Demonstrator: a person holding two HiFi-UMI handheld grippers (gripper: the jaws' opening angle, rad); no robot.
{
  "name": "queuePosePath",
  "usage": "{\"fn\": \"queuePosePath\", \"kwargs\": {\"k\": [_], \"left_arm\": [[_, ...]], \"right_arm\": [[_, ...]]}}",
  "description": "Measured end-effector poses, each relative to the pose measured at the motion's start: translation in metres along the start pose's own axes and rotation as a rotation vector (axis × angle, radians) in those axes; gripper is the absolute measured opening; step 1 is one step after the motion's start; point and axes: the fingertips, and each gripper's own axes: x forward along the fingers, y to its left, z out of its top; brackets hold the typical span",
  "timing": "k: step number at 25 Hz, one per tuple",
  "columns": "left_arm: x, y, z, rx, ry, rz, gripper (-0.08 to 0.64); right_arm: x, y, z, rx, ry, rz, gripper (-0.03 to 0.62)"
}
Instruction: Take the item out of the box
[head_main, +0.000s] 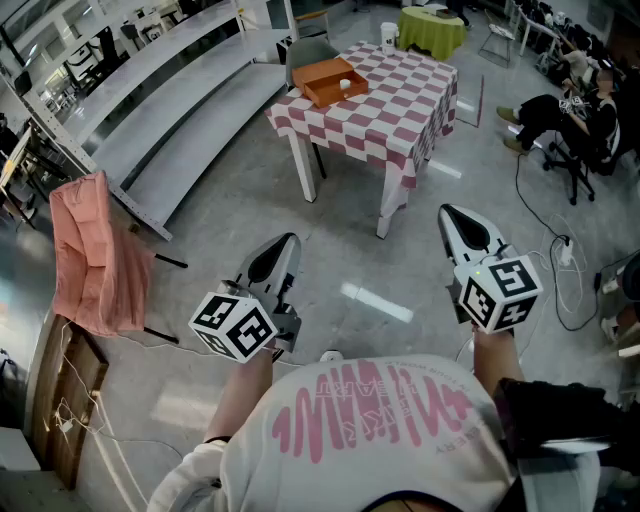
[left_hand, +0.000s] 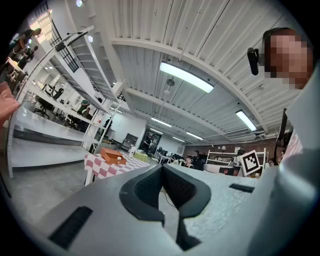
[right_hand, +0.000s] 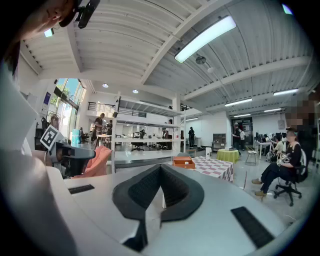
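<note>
An open orange box (head_main: 335, 80) sits on the far left corner of a table with a red-and-white checked cloth (head_main: 400, 100). A small white item (head_main: 345, 84) lies inside it. The box also shows far off in the left gripper view (left_hand: 113, 156) and the right gripper view (right_hand: 183, 161). Both grippers hang over the grey floor, well short of the table, pointing toward it. My left gripper (head_main: 289, 240) (left_hand: 162, 167) is shut with nothing in it. My right gripper (head_main: 449, 213) (right_hand: 161, 167) is shut and empty too.
A pink cloth (head_main: 90, 255) is draped over a frame at the left. Long grey benches (head_main: 170, 100) run beside the table. A white cup (head_main: 388, 36) stands at the table's far edge. A seated person (head_main: 570, 110) and floor cables (head_main: 560, 265) are at the right.
</note>
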Motion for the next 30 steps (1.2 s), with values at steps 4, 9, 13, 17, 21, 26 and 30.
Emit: {"fn": "queuePosePath", "kwargs": {"k": [4,9,13,17,21,26,30], "left_arm": [[0.005,0.011,0.003,0.003,0.004,-0.006,0.006],[0.012,0.031,0.011,0.004,0.004,-0.018,0.006],[0.022,0.054,0.025,0.02,-0.001,-0.035,0.006],[0.028,0.081,0.04,0.036,0.006,-0.046,0.006],[0.029,0.113,0.053,0.029,-0.001,-0.042,0.006],[0.027,0.147,0.06,0.038,-0.005,-0.033,0.006],[0.032,0.164,0.057,0.015,0.005,-0.021,0.006]], "right_arm": [[0.013,0.0,0.002,0.001,0.003,-0.004,0.003],[0.03,0.001,0.008,0.01,-0.013,-0.024,0.003],[0.05,0.0,0.017,0.029,-0.05,-0.044,0.003],[0.075,0.005,0.027,0.029,-0.075,-0.062,0.003],[0.1,0.012,0.032,0.029,-0.091,-0.077,0.003],[0.128,0.02,0.027,0.011,-0.079,-0.086,0.003],[0.145,0.021,0.026,0.015,-0.066,-0.072,0.003]]}}
